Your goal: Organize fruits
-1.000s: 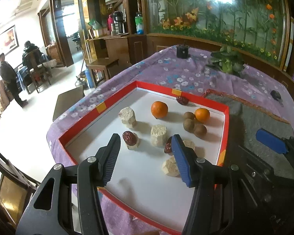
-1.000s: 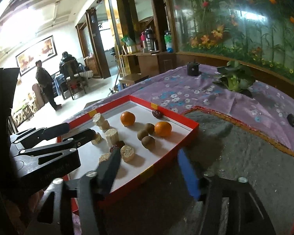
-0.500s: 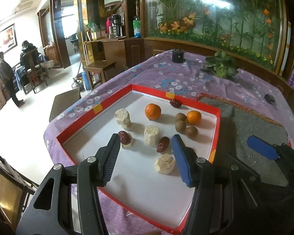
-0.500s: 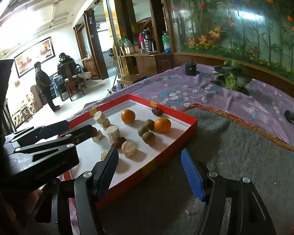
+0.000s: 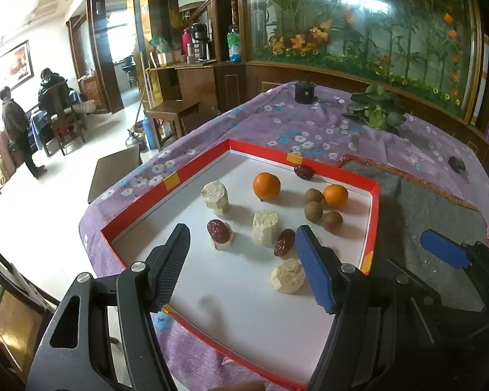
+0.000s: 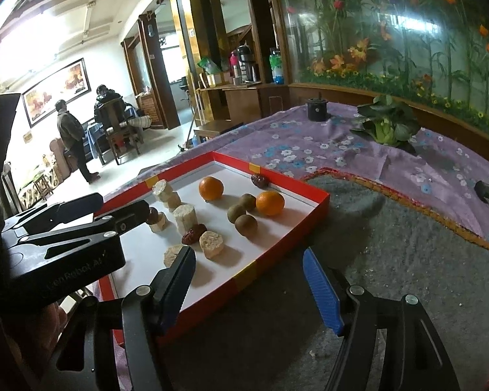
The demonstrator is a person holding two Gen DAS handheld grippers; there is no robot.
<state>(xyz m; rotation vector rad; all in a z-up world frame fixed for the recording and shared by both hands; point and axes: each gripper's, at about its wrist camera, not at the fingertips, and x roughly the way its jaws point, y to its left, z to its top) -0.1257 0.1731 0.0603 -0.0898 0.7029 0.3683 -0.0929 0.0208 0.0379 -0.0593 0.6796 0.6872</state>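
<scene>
On my left gripper (image 6: pixel 91 215) I read only part of a print, "Robot AI". My left gripper's jaws are opening wide over the red-rimmed tray (image 5: pixel 373 208), nothing between them. My right gripper (image 6: pixel 251 285) hangs wide open, empty, over the grey mat (image 6: pixel 407 244). 2 oranges (image 5: pixel 266 185), 3 brown fruits (image 5: pixel 313 210) and dates (image 5: pixel 284 242) lie in the tray.

The left gripper (image 5: pixel 241 267) hangs above the red-rimmed tray (image 5: pixel 195 171), jaws opening, nothing between them. The tray holds two oranges (image 5: pixel 266 186), three kiwis (image 5: pixel 313 210), three red dates (image 5: pixel 284 247) and four pale cut chunks (image 5: pixel 265 227). The right gripper's blue finger (image 5: pixel 441 253) shows over the grey mat (image 5: pixel 433 208).
</scene>
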